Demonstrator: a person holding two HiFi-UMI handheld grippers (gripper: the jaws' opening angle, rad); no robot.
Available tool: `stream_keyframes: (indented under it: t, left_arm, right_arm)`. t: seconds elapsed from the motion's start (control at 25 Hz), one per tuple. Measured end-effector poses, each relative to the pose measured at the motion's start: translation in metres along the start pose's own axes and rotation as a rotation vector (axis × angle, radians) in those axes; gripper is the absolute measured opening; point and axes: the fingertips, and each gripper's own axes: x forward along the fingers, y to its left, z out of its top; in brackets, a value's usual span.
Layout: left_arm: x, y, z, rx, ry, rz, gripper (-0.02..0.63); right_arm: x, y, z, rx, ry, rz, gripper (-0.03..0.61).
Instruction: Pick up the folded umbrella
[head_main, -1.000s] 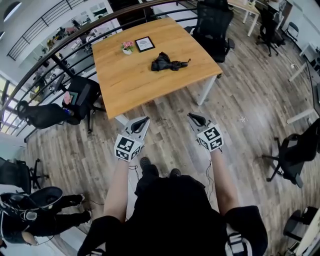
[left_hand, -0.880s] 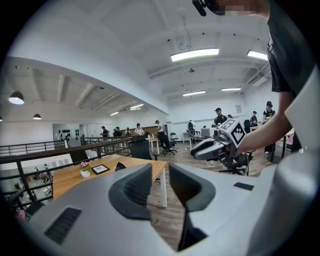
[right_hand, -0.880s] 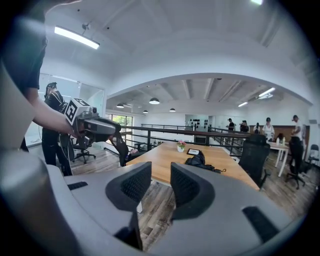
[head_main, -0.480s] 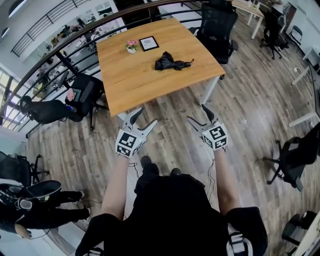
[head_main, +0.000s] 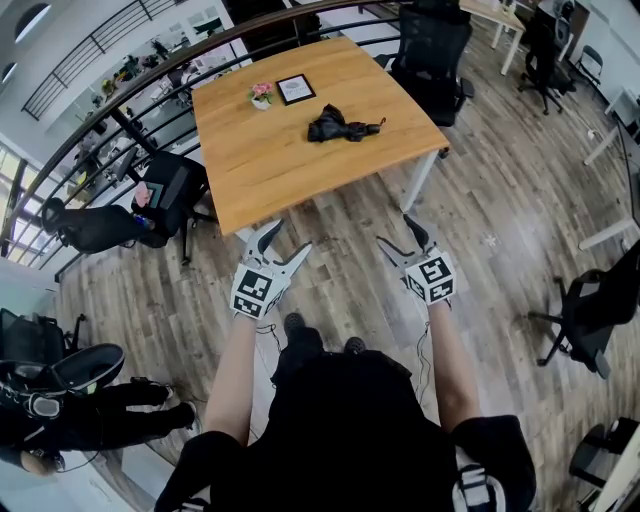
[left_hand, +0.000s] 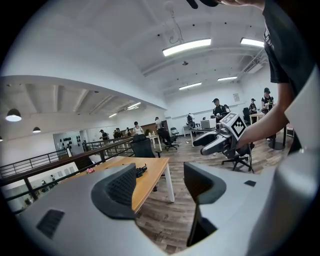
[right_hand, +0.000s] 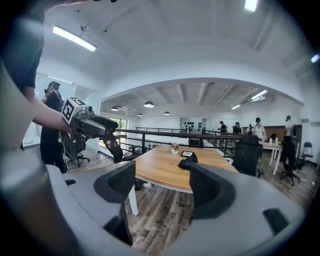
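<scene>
Wood-plank floor (head_main: 345, 265) lies open between the person and the near edge of the table (head_main: 270, 170), with both grippers held short of it.

At the left, a curved railing (head_main: 110, 120) and a black office chair (head_main: 165, 190) crowd the table's left side. The left gripper (head_main: 292, 235) hangs over bare floor, its jaws just opened wide with nothing between them. The folded umbrella (head_main: 343, 126) lies well beyond both grippers, towards the table's far right part. Its long axis runs left to right, with the bunched fabric at the left and the slim handle end pointing to the right edge. The right gripper (head_main: 395, 228) has also just opened and then eased in a little; its jaws are wide and empty. Another black chair (head_main: 430, 55) stands at the table's far right corner.
</scene>
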Motion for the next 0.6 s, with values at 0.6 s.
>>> stream_keyframes:
  t: [0.6]
  left_arm:
    - [0.033,0.028,-0.013,-0.007,0.026,-0.023,0.302]
  right_arm:
    - [0.031,-0.021,-0.008,0.022,0.021,-0.02,0.321]
